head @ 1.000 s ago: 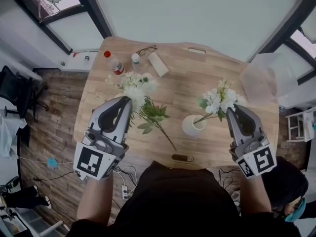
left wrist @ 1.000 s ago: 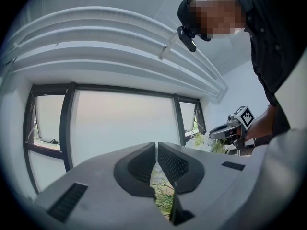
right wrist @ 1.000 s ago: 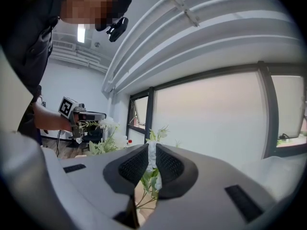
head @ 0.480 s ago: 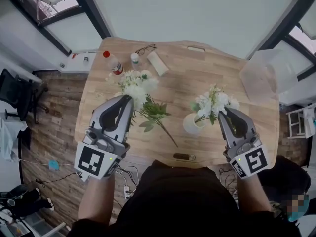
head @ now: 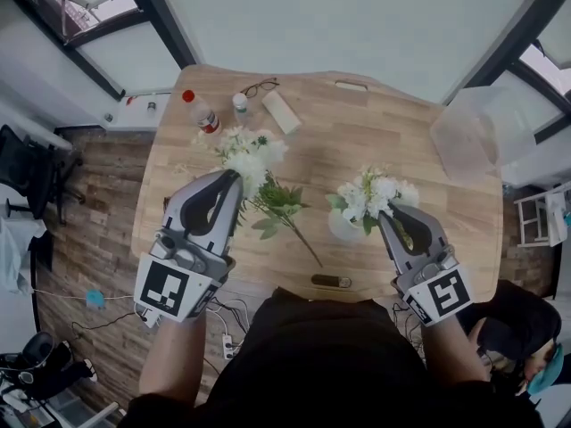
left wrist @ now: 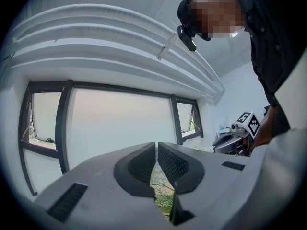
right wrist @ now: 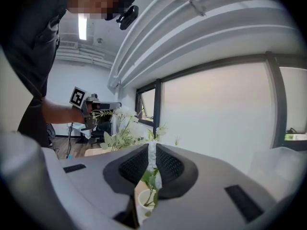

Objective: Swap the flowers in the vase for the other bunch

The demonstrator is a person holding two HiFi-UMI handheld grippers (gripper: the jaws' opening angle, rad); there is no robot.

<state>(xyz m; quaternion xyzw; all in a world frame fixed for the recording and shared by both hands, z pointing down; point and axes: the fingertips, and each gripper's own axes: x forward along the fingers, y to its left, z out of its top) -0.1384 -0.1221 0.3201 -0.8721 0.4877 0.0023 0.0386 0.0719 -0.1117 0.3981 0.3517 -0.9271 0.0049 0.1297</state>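
Right gripper (right wrist: 151, 153): clamped on the stems of a white flower bunch (head: 370, 193), heads just beyond the tips.
Vase (head: 338, 229): white, near right on the wooden table (head: 357, 132), under the held bunch; stems seen reaching into it.
Left gripper (head: 234, 179): jaws closed, nothing seen gripped, tips over the other bunch (head: 257, 160) laid left of the vase.
Risk: the vase could be tipped if the stems are dragged sideways; thin stems could be crushed or slip free.
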